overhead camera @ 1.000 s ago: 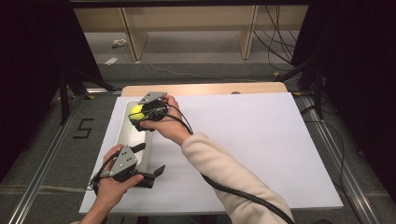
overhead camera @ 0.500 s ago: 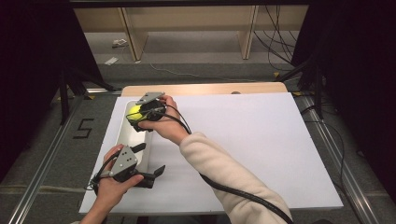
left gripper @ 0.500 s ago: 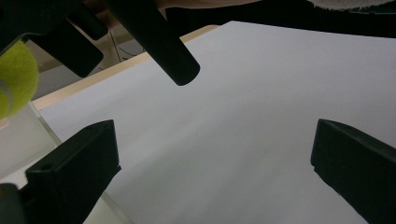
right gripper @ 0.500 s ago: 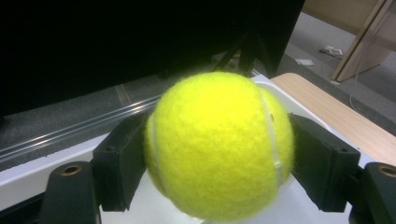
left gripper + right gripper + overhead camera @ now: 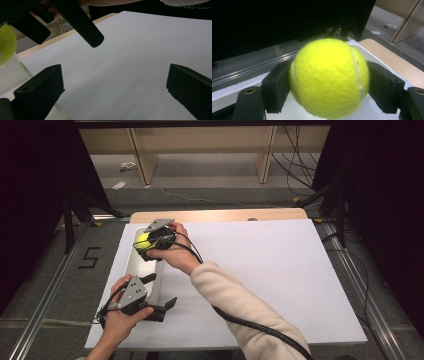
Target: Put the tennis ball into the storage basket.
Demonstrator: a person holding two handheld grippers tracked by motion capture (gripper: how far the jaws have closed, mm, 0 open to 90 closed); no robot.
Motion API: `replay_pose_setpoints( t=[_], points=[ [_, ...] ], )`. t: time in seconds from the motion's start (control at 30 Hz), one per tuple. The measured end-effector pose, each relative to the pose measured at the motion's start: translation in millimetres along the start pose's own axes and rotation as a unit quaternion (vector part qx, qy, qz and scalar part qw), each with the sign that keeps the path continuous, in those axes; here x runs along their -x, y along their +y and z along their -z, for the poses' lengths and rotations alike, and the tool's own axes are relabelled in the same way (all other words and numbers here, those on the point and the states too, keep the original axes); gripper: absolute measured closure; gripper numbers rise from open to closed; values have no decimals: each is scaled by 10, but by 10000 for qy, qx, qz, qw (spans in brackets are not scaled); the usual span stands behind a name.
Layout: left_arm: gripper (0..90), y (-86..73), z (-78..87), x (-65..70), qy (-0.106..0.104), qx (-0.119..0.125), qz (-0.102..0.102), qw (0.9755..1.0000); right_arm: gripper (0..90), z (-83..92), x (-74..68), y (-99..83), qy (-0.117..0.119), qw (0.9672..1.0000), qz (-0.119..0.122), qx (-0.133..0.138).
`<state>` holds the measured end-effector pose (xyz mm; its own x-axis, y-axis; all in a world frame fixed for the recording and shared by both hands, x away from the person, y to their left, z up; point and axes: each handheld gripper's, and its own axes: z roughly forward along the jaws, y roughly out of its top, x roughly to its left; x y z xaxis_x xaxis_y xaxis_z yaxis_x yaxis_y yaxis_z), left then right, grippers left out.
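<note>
- My right claw [image 5: 145, 241] is clamped on a yellow tennis ball [image 5: 328, 77]; in the right gripper view the two black jaws press against its left and right sides, and the ball bulges out well above and in front of them
- From the high view I see the ball [image 5: 144, 240] held over the far end of a long white tray [image 5: 134, 270] that lies along the left edge of the white surface [image 5: 260, 270]
- I cannot tell from the pictures whether the ball touches the tray floor or hangs just above it; in the right gripper view the tray's white rim [image 5: 362, 48] curves around behind the ball
- My left claw [image 5: 161, 295] is spread wide and grips nothing; in the left gripper view its jaws stand far apart with bare white surface [image 5: 130, 65] between them
- From above, the left claw sits at the near end of the tray, one jaw over the tray and the other over the surface beside it
- In the left gripper view I catch a slice of the ball [image 5: 7, 45] at the left edge, with the right claw's dark body above it
- My right sleeve [image 5: 240, 310] crosses the surface diagonally towards the tray
</note>
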<state>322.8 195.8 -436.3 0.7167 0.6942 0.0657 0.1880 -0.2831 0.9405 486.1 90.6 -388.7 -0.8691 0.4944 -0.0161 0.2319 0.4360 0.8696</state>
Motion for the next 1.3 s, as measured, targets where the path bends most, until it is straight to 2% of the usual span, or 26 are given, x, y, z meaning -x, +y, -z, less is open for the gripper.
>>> replay_pose_setpoints(
  t=[1.3],
  points=[
    [7, 0, 3, 8, -4, 3, 1, 10000, 258, -158, -33, -23, 65, 9999, -31, -89]
  ],
)
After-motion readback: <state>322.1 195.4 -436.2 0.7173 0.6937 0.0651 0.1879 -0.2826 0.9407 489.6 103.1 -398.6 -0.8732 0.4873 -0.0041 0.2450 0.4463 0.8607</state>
